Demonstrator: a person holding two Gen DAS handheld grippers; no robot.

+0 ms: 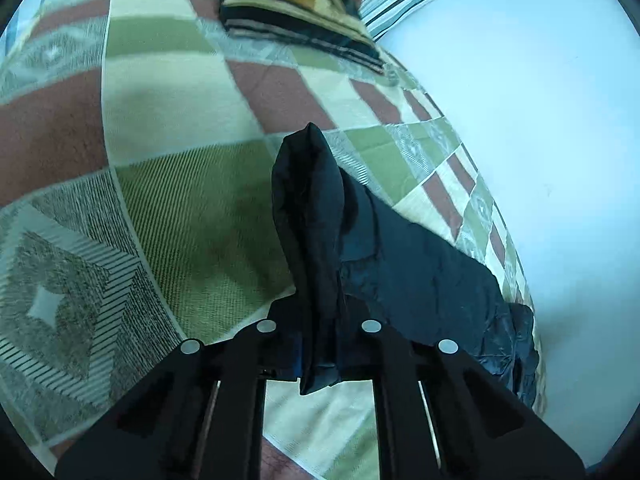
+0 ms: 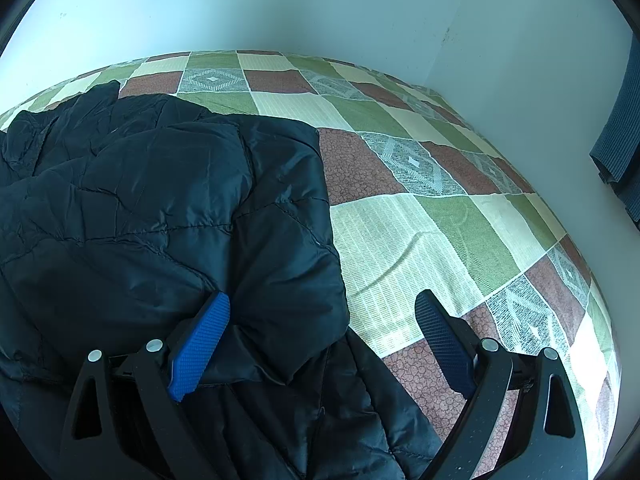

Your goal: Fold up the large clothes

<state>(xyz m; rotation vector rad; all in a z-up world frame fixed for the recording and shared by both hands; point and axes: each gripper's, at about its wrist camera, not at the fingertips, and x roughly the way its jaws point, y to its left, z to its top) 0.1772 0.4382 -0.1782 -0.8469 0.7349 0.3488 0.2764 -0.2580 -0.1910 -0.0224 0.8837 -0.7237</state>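
Jacket (image 2: 160, 220) edge pinched in left gripper (image 1: 320, 320); right gripper (image 2: 322, 340) wide over its hem, bedspread (image 2: 420, 240) clear alongside

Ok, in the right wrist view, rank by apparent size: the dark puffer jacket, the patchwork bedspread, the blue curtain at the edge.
1-2. patchwork bedspread and dark puffer jacket: similar spread; the jacket lies nearer the camera, so unranked.
3. blue curtain: smallest, cut off by the frame.

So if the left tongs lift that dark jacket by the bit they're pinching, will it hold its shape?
Probably not. The jacket looks soft and puffy, creased all over, so it should droop. Its shiny shell may slip on the bedspread. The fold in the left tongs already sags.
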